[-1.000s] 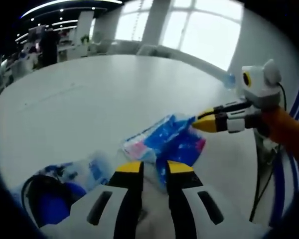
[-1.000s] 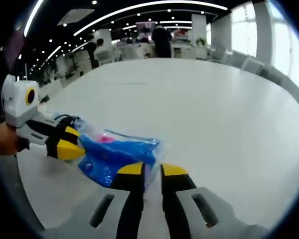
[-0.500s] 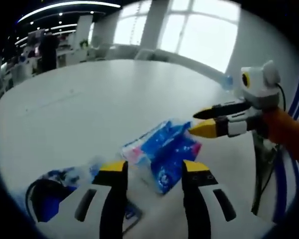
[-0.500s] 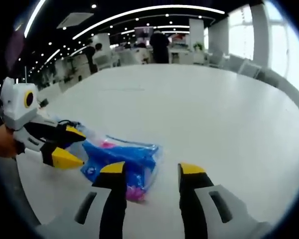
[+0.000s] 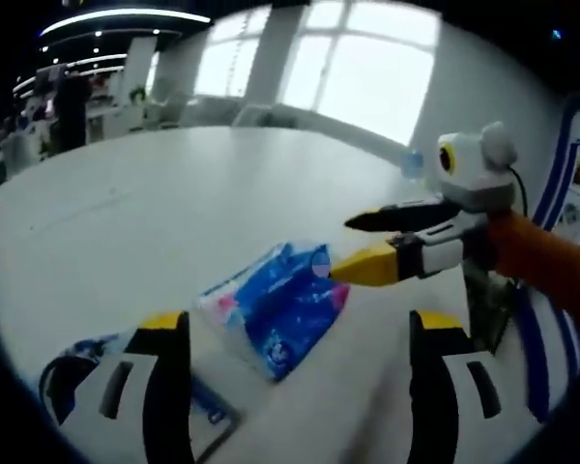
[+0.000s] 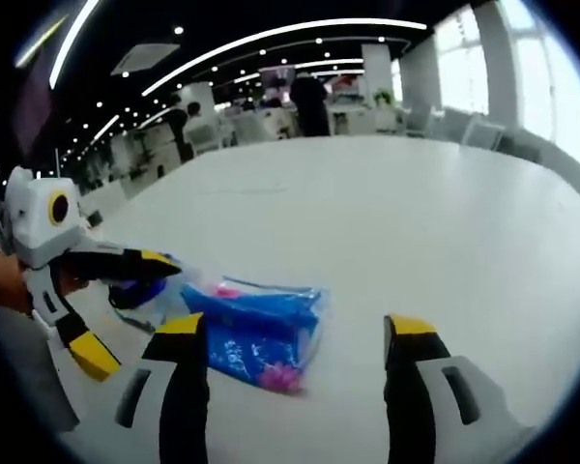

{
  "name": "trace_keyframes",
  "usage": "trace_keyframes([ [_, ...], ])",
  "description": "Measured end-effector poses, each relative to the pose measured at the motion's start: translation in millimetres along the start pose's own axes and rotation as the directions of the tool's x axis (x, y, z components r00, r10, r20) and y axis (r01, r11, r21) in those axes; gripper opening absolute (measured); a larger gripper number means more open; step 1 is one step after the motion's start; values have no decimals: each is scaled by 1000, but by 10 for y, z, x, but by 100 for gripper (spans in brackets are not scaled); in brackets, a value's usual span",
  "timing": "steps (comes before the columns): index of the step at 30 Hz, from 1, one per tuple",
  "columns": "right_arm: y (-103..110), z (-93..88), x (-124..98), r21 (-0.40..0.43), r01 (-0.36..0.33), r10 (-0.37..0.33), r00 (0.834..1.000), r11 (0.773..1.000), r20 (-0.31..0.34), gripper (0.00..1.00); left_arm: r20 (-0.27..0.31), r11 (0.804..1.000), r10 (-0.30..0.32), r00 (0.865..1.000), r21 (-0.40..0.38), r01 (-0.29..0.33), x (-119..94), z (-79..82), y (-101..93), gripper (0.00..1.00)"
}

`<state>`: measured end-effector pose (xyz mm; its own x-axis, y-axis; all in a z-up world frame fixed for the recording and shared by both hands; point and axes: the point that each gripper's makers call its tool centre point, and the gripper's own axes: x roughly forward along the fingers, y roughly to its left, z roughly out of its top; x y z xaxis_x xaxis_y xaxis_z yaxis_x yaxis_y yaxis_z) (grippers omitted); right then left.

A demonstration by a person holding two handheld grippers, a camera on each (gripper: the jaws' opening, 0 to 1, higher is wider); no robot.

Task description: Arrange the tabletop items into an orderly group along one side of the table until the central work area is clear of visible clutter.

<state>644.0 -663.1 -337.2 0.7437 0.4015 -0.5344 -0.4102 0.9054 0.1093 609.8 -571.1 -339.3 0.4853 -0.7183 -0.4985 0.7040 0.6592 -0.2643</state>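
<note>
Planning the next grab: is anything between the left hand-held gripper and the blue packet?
Nothing visible. The blue packet lies flat on the table just ahead of the open left hand-held gripper; the right hand-held gripper hovers at its far end.

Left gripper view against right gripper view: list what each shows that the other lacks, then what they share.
Left gripper view alone: bright windows beyond the table and a blue-striped panel at the right. Right gripper view alone: curved ceiling lights and people standing far off. Both: the white table, the blue plastic packet lying on it, and the open left gripper and right gripper.
</note>
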Motion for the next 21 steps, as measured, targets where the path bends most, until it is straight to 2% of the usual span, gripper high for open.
trace_keyframes([
  [4,73,5,-13,2,-27,27,1000,1000,7,88,11,1000,-25,1000,-3,25,-35,6,-52,99],
  [7,127,-4,-25,9,-45,45,999,999,9,97,-4,999,-36,999,0,36,-62,-21,-86,99],
  [14,266,-33,-102,0,-86,86,996,996,1,99,-1,998,-58,998,7,58,-202,-37,-150,99],
  [21,378,-16,-192,-12,-96,96,995,995,8,99,9,998,-62,998,-2,62,-360,-69,-169,99],
])
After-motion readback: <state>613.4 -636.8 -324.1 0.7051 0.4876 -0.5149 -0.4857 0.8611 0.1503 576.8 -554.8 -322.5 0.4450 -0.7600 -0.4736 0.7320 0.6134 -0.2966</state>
